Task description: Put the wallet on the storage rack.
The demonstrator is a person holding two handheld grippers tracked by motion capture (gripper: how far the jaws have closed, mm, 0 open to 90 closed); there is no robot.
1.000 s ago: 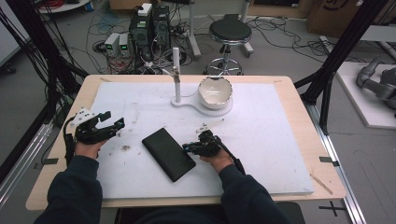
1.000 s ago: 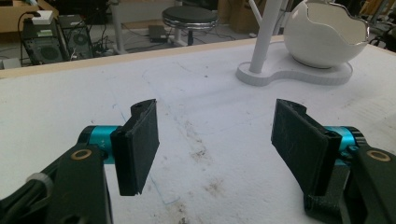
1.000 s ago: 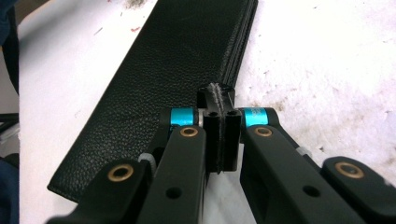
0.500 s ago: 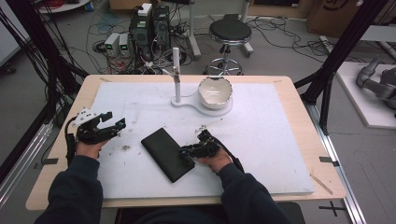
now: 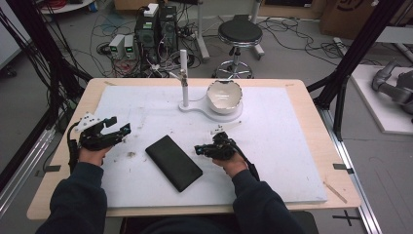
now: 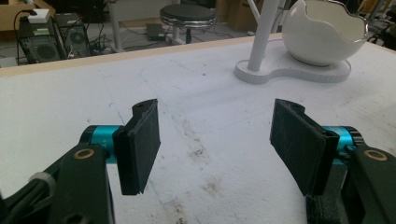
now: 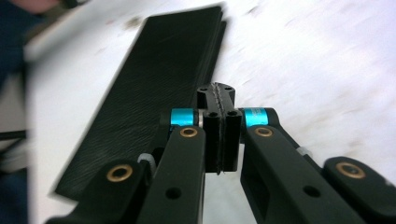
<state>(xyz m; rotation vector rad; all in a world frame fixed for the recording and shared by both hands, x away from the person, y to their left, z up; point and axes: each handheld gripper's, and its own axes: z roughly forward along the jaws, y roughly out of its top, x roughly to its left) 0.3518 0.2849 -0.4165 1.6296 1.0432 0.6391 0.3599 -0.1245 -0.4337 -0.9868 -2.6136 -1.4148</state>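
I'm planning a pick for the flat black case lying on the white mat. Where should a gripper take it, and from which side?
The black case lies flat and thin, so a top grab is probably poor. Better to take its long right edge, coming in low from the right gripper, whose pads look shut beside that edge; the case may need tipping up first.

This is a lab or a robotics test room, not a home. A wooden table (image 5: 311, 97) covered with a stained white sheet (image 5: 272, 161) stands inside a frame of black metal struts (image 5: 358, 46). On the grey floor beyond its far edge sit computer towers (image 5: 158, 27) and small power units (image 5: 122, 46) amid a tangle of loose cables (image 5: 104, 29). A round black stool (image 5: 239, 34) waits there too. At the far right, part of a grey robot arm (image 5: 392, 87) lies on a white board.
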